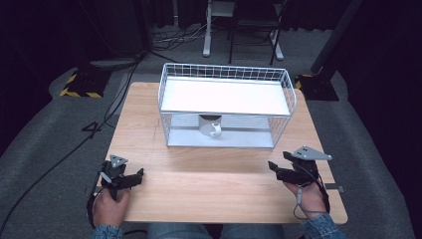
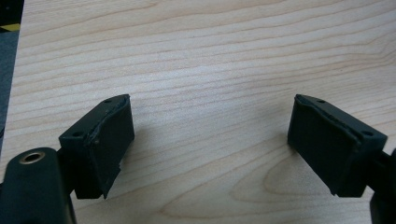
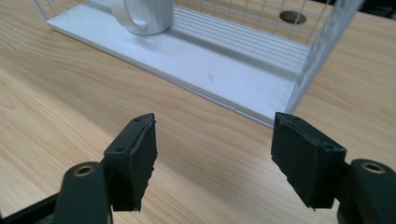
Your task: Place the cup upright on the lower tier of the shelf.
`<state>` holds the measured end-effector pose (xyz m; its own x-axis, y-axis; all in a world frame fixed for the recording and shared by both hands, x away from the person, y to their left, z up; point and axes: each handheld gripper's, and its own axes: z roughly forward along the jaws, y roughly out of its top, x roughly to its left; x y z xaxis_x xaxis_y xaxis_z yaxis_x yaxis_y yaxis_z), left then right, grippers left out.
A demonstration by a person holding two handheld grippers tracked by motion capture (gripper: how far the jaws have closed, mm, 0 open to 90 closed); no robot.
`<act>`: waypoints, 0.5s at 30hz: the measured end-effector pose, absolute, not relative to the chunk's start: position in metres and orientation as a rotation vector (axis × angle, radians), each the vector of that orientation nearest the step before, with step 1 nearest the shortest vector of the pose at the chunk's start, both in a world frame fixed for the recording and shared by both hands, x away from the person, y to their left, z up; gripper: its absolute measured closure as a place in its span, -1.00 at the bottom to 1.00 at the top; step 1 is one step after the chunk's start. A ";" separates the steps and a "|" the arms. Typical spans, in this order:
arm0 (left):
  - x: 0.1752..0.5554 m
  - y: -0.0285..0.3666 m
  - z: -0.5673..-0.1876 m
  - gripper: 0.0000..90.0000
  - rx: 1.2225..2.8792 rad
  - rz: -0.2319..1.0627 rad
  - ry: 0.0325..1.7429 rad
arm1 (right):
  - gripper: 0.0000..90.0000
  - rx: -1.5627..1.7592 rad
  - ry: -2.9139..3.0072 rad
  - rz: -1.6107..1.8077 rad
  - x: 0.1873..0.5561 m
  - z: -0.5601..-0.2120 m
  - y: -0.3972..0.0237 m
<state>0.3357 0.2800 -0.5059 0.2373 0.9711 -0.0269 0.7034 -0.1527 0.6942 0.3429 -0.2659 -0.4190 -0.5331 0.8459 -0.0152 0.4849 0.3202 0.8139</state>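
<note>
Broadly, the table [image 1: 149, 124] takes the middle of the high view, its near edge running along the lower frame and its far edge just behind the white wire rack [image 1: 226, 102] at upper centre. Bare wood lies on both sides of the rack, toward the left and right edges, and a wide open band runs across the lower half of the frame between the rack's front and the two hands. The rack has a white top shelf and a white base, and a white mug [image 1: 211, 125] stands on the base near the middle, under the shelf, its handle toward the front. The left gripper [image 1: 130, 179] sits at the lower left of the high view, near the table's left edge and well apart from the rack, with the left hand [image 1: 109, 206] behind it at the near edge. In the left gripper view its jaws stand wide apart over bare wood, with nothing between them; the table's left edge shows at the left of that frame. The right gripper [image 1: 279, 172] sits at the lower right, held by the right hand [image 1: 309, 196], near the rack's right front corner but apart from it. In the right gripper view its jaws are also wide apart and empty, above the wood, with the rack's base [image 3: 196, 60] crossing the upper frame, the mug [image 3: 142, 16] at top centre-left, and the rack's wire corner at upper right.
</note>
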 end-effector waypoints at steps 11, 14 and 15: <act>0.336 0.280 -0.506 -0.67 1.925 0.587 1.529 | -0.32 1.258 2.138 1.088 0.343 -0.448 -0.292; 0.336 0.280 -0.506 -0.67 1.925 0.587 1.529 | -0.32 1.284 2.138 1.077 0.343 -0.462 -0.299; 0.336 0.280 -0.506 -0.67 1.925 0.587 1.529 | -0.32 1.287 2.134 1.081 0.342 -0.466 -0.300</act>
